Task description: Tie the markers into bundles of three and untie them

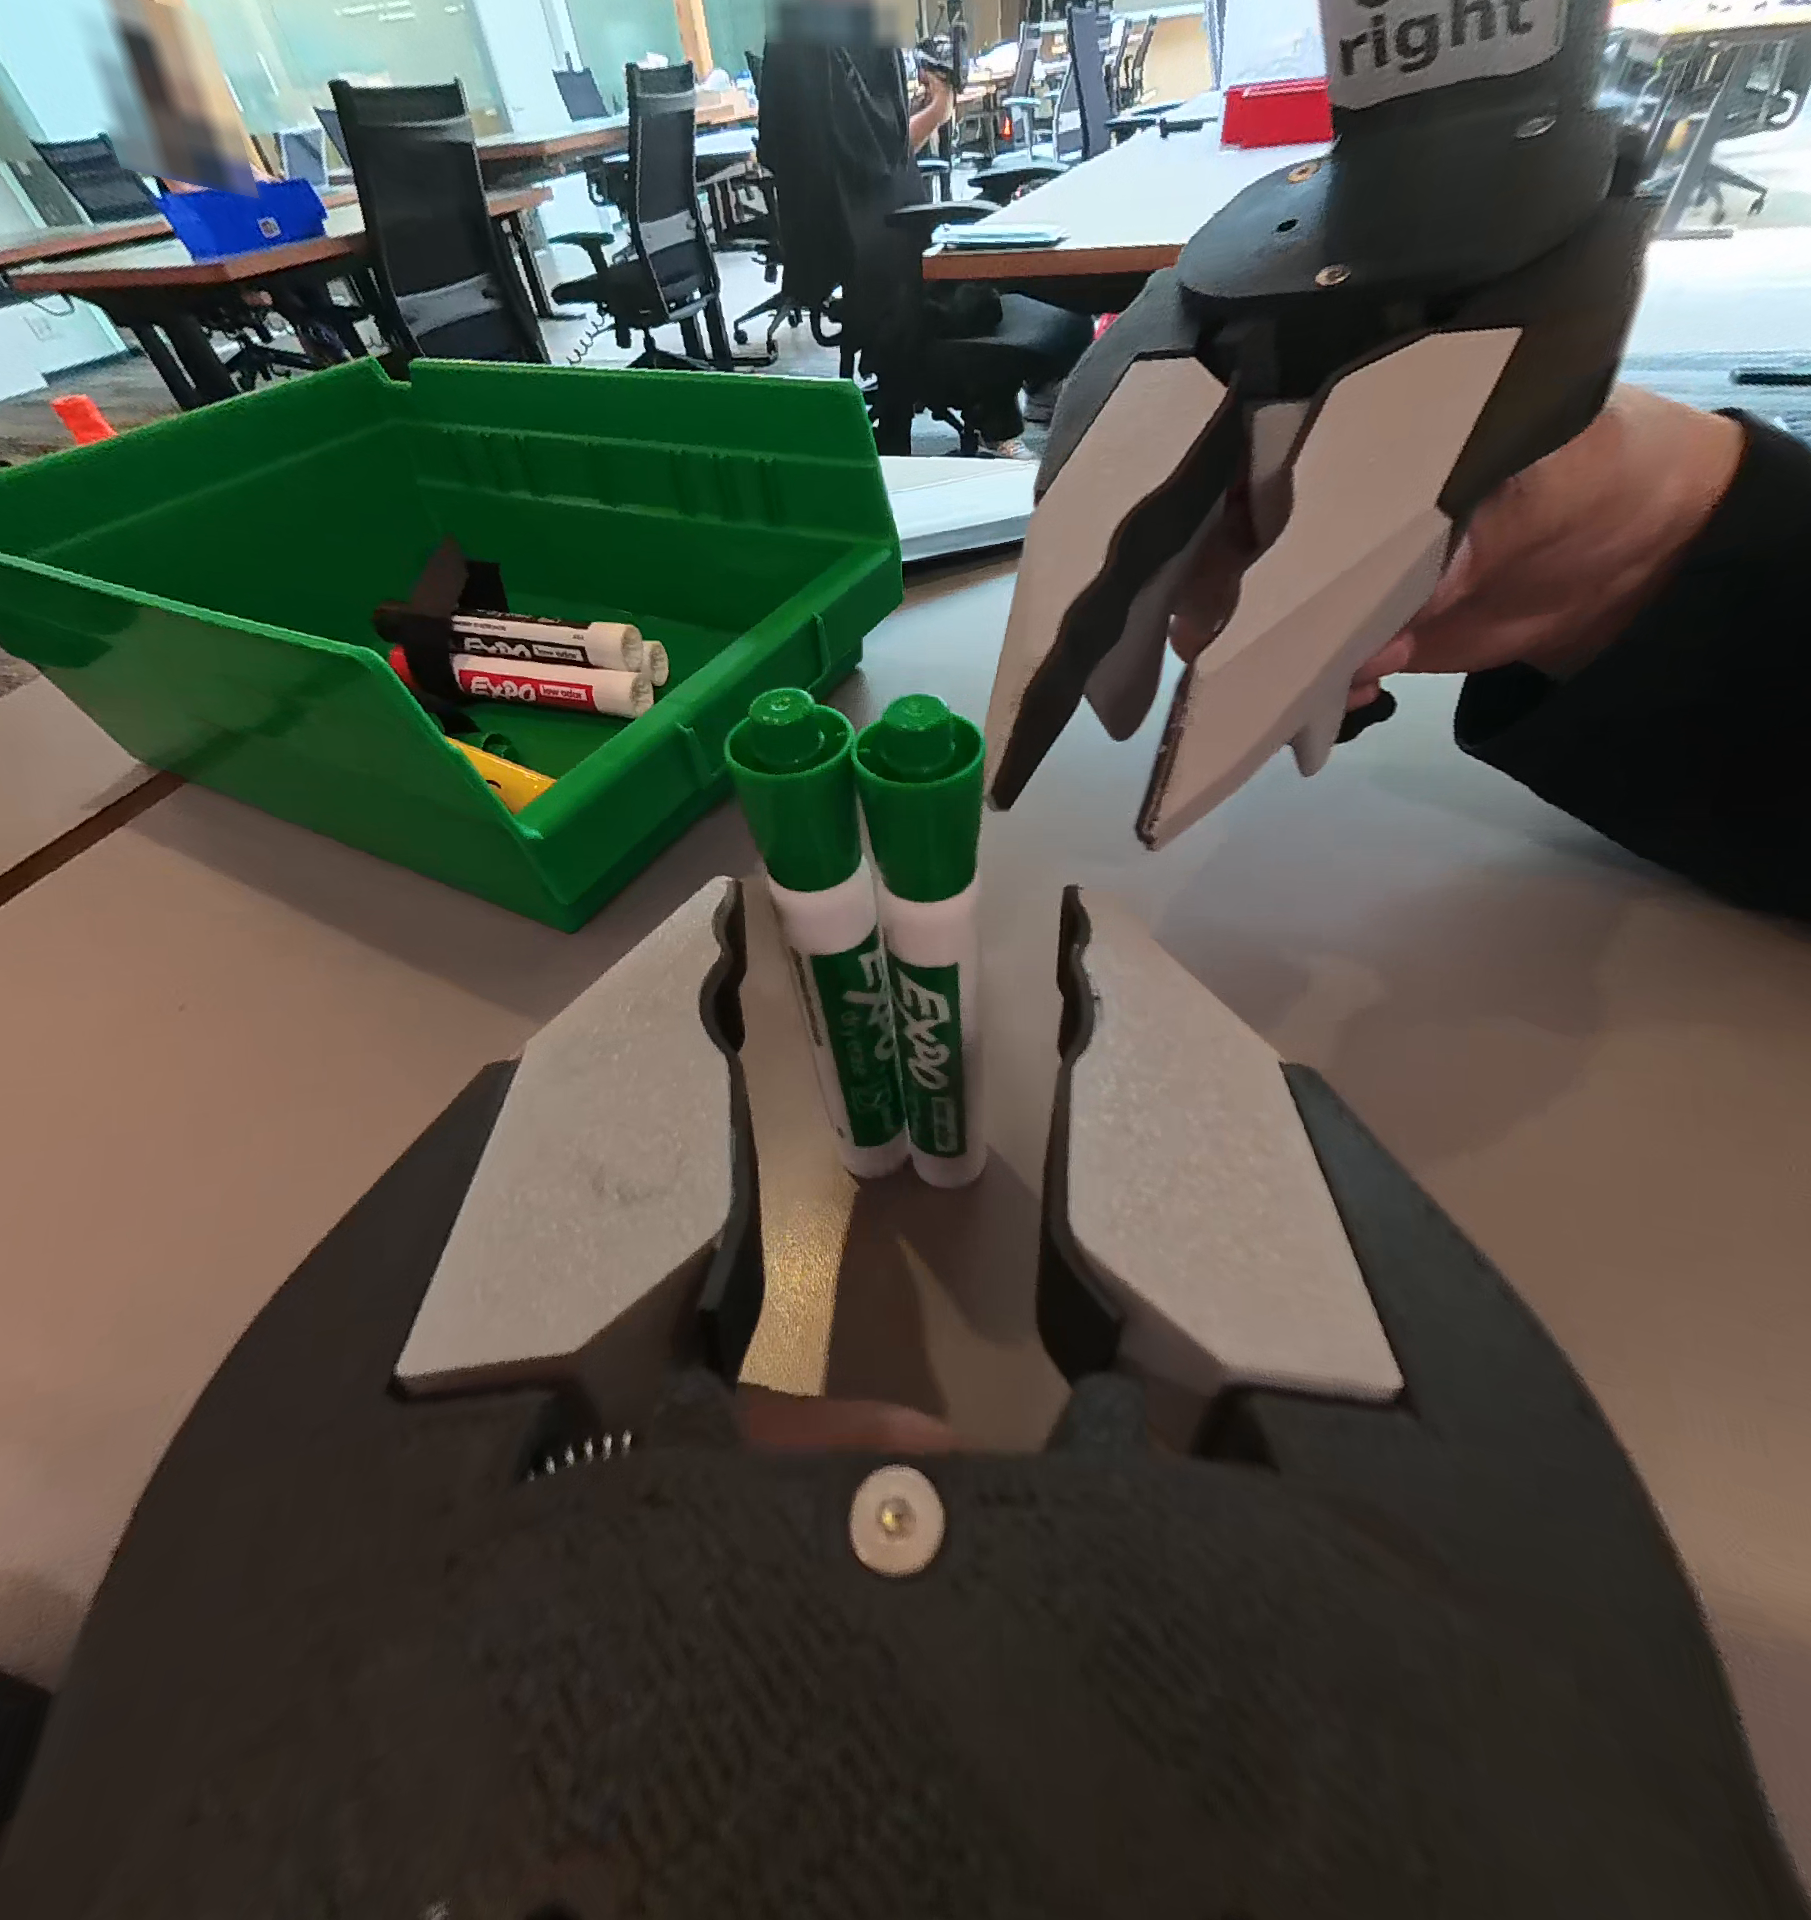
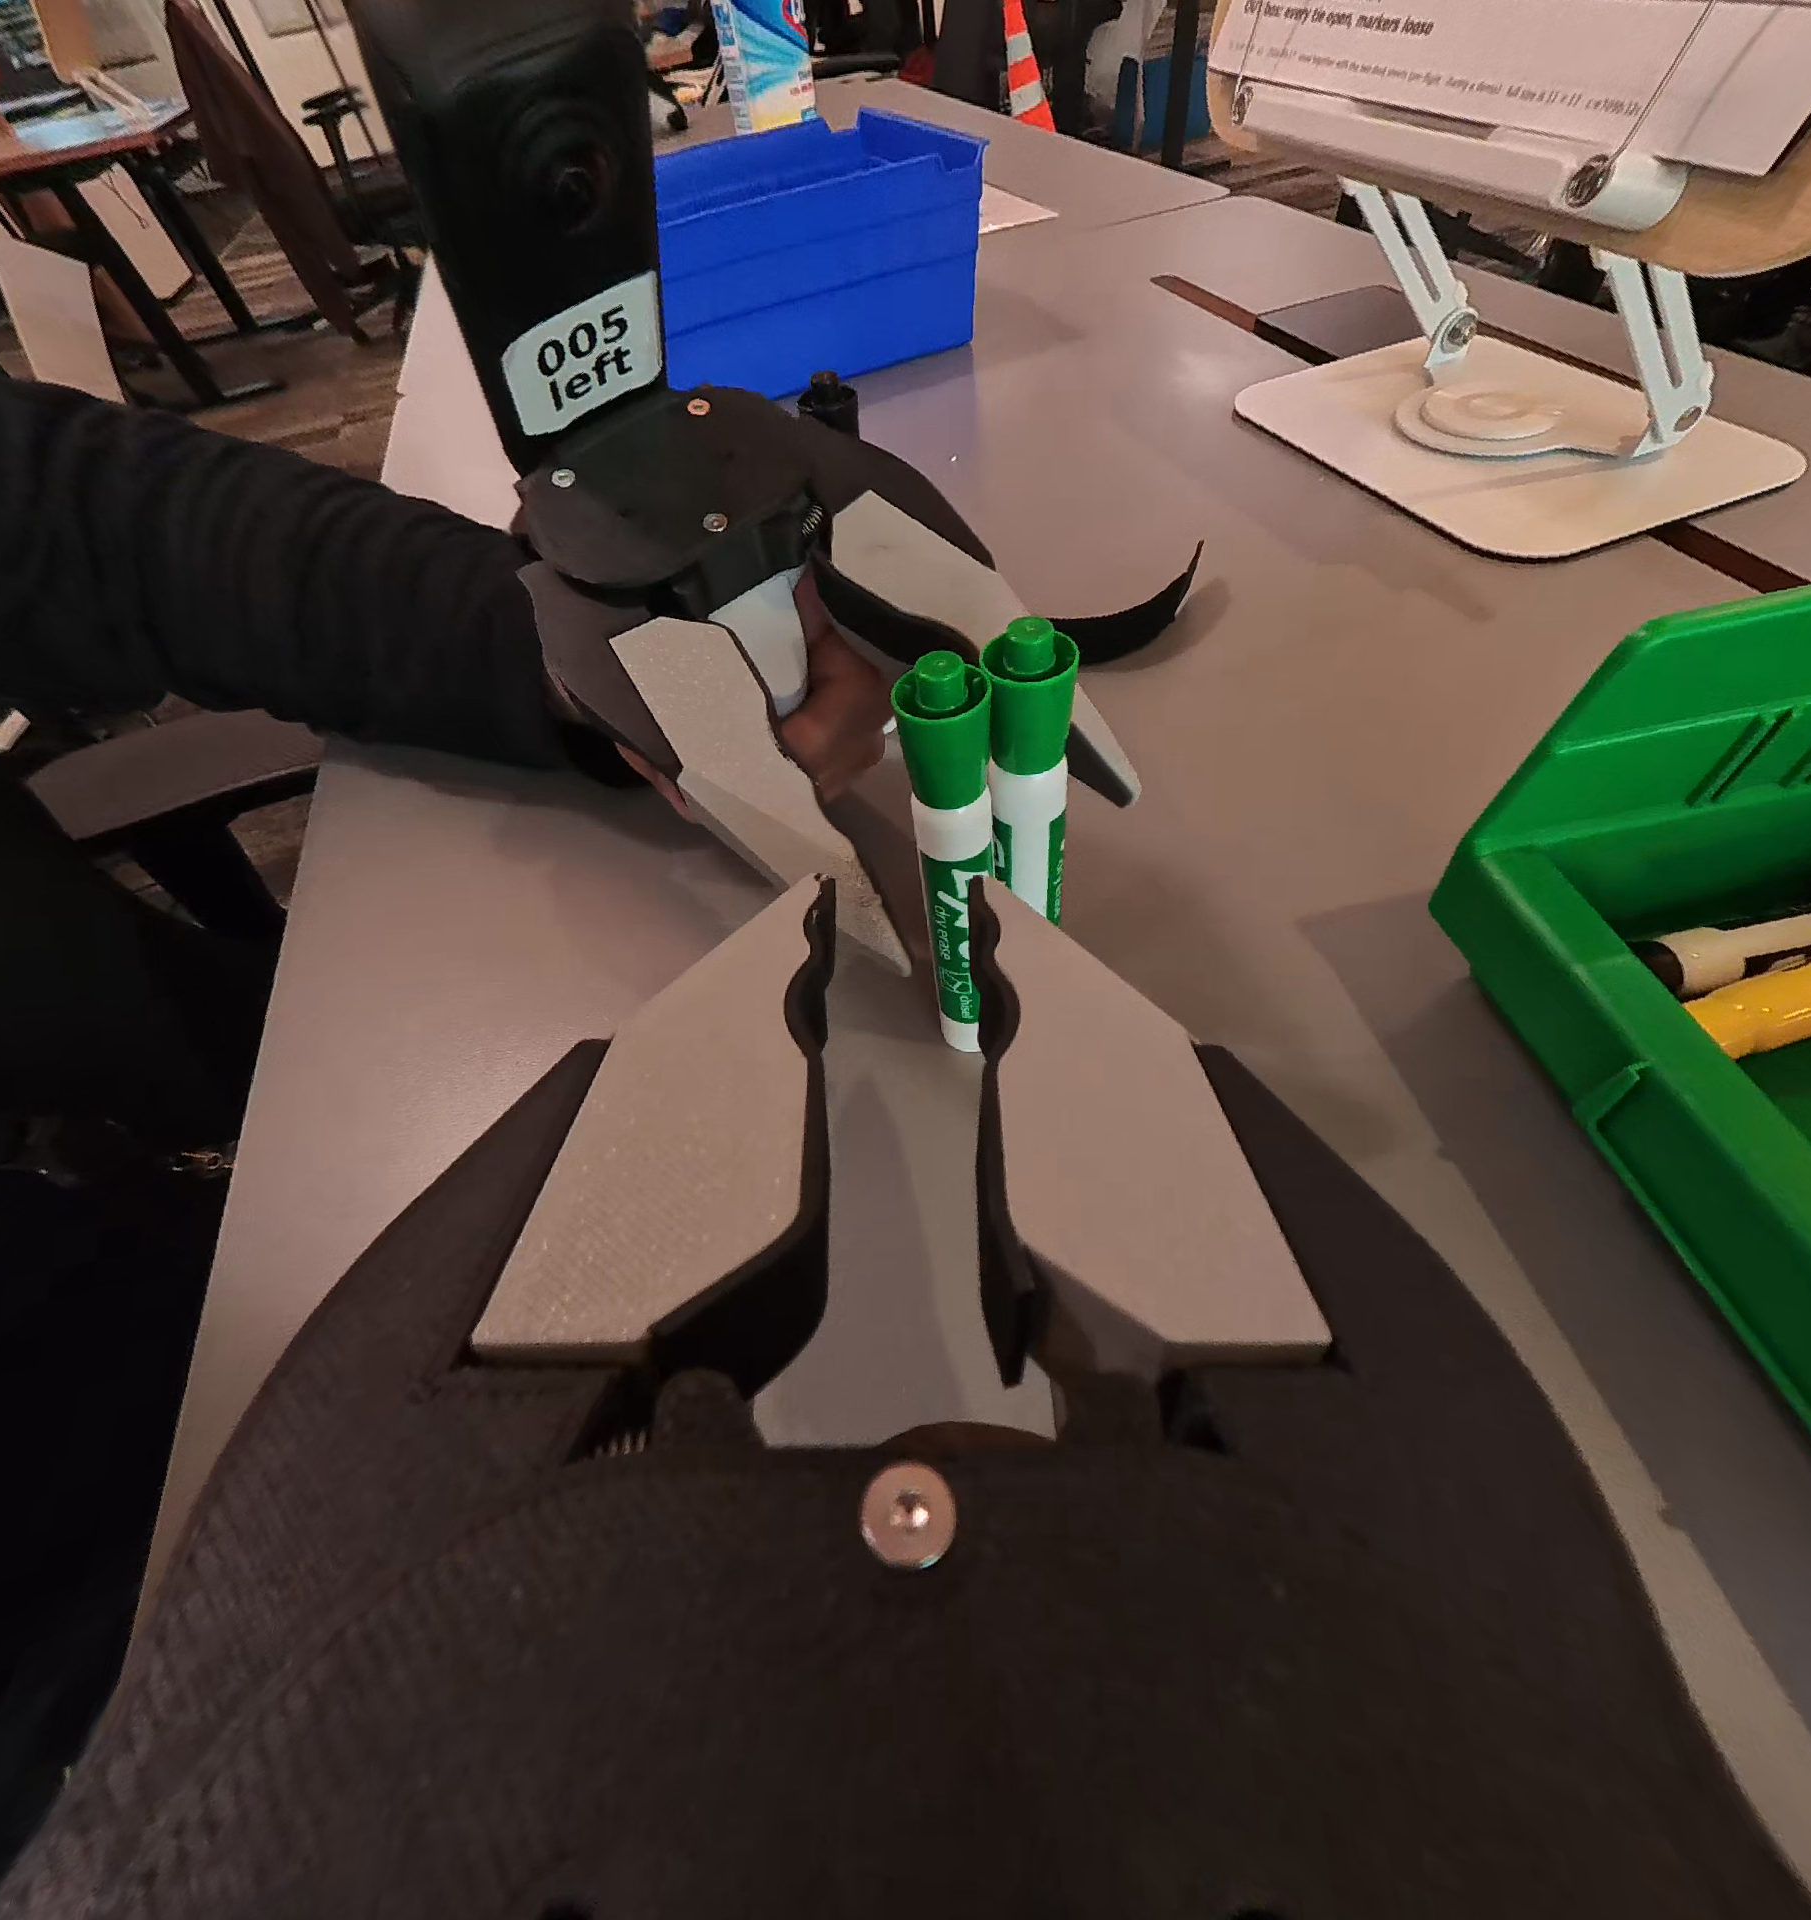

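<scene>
Markers (image 1: 885, 935) upright between open jaws — bottoms partly hidden.

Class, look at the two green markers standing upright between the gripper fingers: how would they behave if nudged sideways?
The green markers would probably tip easily: tall, narrow, standing on small ends. Once down, their round barrels would likely roll across the smooth table.

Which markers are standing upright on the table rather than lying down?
The two green-capped whiteboard markers between the left gripper's fingers; the other markers lie in the green plastic bin.
</scene>
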